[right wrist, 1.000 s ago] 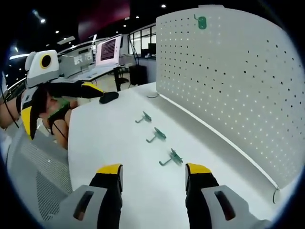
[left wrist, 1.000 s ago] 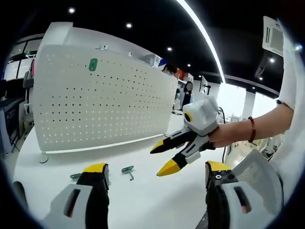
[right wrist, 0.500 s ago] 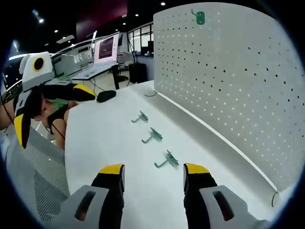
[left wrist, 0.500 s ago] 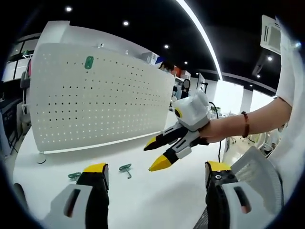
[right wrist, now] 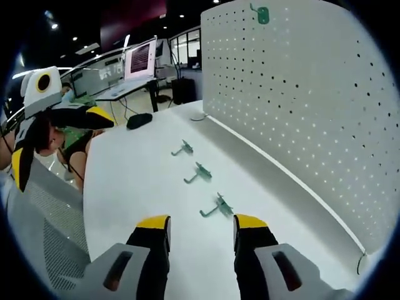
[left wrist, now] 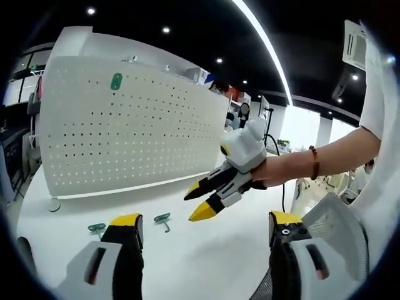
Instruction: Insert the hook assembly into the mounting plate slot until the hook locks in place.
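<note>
In the left gripper view, the left gripper is open above a white tabletop; green metal hooks lie before the white perforated pegboard, under dark ceiling spotlights.

In the right gripper view, the right gripper is open, empty, near three hooks; office desks stand behind.

Your left claw is held level with its jaws spread wide and nothing between them. Your right claw is likewise parted and empty, and your right hand grips it with the arm outstretched.
</note>
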`<move>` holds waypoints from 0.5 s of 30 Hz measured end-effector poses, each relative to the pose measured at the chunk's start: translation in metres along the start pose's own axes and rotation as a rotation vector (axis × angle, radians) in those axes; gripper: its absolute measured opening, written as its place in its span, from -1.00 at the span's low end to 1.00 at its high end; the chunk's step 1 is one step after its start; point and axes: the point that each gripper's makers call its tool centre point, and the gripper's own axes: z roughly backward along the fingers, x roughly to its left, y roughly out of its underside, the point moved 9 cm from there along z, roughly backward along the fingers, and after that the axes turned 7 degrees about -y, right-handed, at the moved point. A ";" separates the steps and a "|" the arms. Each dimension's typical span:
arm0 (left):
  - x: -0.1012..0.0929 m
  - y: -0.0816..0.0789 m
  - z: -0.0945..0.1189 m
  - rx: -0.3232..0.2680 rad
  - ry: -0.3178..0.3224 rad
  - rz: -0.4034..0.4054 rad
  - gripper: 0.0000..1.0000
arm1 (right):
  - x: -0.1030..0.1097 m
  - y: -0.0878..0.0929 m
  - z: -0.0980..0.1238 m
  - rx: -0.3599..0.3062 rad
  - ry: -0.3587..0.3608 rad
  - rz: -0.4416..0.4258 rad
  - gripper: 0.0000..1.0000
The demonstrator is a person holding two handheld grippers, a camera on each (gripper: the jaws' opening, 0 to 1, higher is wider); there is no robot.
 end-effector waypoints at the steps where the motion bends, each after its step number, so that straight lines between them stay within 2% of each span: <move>1: 0.000 0.000 0.000 0.004 0.000 -0.002 0.69 | 0.000 0.000 0.000 0.002 -0.001 0.000 -0.23; 5: 0.000 0.000 0.002 0.010 -0.009 -0.003 0.68 | -0.001 0.000 -0.002 0.010 -0.003 0.001 -0.26; 8: -0.001 -0.001 0.005 -0.013 -0.012 0.004 0.69 | -0.004 0.000 -0.003 0.012 -0.004 -0.005 -0.27; 12: -0.002 0.001 0.004 0.009 -0.010 -0.012 0.69 | -0.005 -0.002 -0.005 0.026 -0.008 0.007 -0.28; 15: -0.004 0.002 0.004 0.000 -0.001 -0.004 0.69 | -0.006 -0.004 -0.009 0.028 -0.015 0.012 -0.29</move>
